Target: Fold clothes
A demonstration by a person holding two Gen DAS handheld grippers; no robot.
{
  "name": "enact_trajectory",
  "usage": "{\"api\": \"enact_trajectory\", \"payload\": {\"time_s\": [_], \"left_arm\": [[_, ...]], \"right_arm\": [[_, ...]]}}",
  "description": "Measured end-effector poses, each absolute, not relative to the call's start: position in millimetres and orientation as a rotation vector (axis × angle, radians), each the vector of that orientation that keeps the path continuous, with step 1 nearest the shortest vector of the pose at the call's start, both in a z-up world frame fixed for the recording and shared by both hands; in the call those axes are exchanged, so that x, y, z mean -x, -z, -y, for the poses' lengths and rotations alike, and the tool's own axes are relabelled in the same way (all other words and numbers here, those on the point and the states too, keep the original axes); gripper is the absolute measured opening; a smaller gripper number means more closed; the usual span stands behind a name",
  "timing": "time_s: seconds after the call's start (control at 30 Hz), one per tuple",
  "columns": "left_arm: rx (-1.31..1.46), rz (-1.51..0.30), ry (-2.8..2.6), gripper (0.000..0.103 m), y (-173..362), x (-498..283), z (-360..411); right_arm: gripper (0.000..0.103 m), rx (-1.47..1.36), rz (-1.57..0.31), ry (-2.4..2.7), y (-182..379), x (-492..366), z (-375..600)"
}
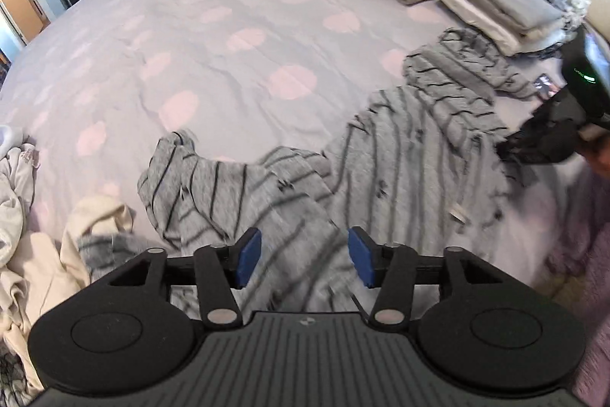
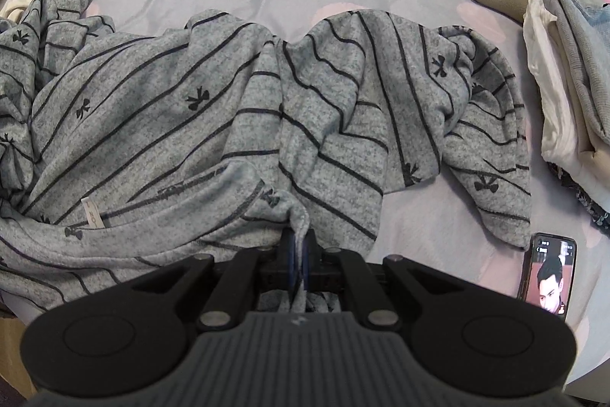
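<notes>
A grey knit garment with thin dark stripes and small bow prints (image 2: 160, 124) is seen spread rumpled across the lilac bedspread with pink dots (image 1: 213, 37); a small white sewn-in label (image 2: 92, 213) is noted near its hem, its lettering too small to be read. The left gripper (image 1: 305, 256) is held with blue pads wide apart above the fabric, nothing gripped. The right gripper (image 2: 298, 262) is clamped on a pinched fold of the garment's edge, and a lit smartphone (image 2: 549, 275) lies just beside it.
</notes>
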State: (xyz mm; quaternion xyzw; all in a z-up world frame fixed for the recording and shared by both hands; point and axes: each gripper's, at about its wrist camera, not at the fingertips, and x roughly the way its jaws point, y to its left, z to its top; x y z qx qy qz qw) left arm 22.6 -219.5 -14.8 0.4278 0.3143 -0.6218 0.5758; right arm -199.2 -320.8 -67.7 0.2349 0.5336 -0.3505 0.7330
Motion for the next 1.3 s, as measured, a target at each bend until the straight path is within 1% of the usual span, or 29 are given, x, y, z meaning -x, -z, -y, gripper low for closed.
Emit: {"api": "enact_trajectory", "payload": {"time_s": [0.13,0.2,0.23,0.27,0.33,0.37,0.43,0.6,0.73,0.8,0.9,1.0,1.17,1.3], "left_arm": [[-1.095,-0.758,1.43,0.053,43.1,-19.2,241.4],[-1.114,-0.799,1.396,0.052,58.5,-21.2,249.6],[-1.116,-0.831,1.384,0.037,64.7,-23.3,251.9],[-1.104,-0.869,1.365,0.014,69.7,-26.8,253.6],[-1.055,-0.904,1.345,0.003,71.0,-33.3,252.2],[-1.031,-0.906,1.341,0.001,69.4,-35.9,250.5],[-0.99,-0.882,1.337,0.001,58.8,-40.1,243.6],[-0.842,-0.783,1.264,0.001,8.2,-61.5,213.2],[-0.746,-0.755,1.161,0.001,-25.7,-93.6,181.0],[-0.721,-0.762,1.112,0.001,-33.7,-108.1,164.4],[-0.737,-0.804,1.039,0.001,-25.9,-121.0,147.1],[-0.803,-0.856,0.985,0.001,-3.8,-124.9,137.5],[-0.946,-0.919,0.957,0.001,35.1,-120.8,126.4],[-1.05,-0.977,0.975,0.001,63.6,-111.6,115.0]], "right_arm": [[0.005,-0.522,-1.171,0.77,69.2,199.3,322.2],[0.005,-0.524,-1.17,0.769,70.1,199.3,322.7],[0.005,-0.525,-1.169,0.769,69.7,199.4,323.2],[0.005,-0.526,-1.167,0.769,69.0,199.5,323.6],[0.005,-0.529,-1.16,0.771,67.0,200.7,324.6],[0.005,-0.532,-1.153,0.775,65.3,202.0,324.8],[0.005,-0.541,-1.131,0.789,60.2,205.4,325.9],[0.004,-0.568,-1.058,0.868,41.8,216.3,334.0],[0.004,-0.575,-0.999,0.968,23.2,232.2,345.0],[0.004,-0.587,-0.974,1.028,16.3,243.2,351.6],[0.004,-0.619,-0.966,1.079,14.1,255.1,359.9],[0.004,-0.649,-0.987,1.089,19.2,259.4,365.0],[0.004,-0.577,-1.078,1.059,34.9,246.1,359.1],[0.004,-0.573,-1.109,1.047,44.8,243.7,357.6]]}}
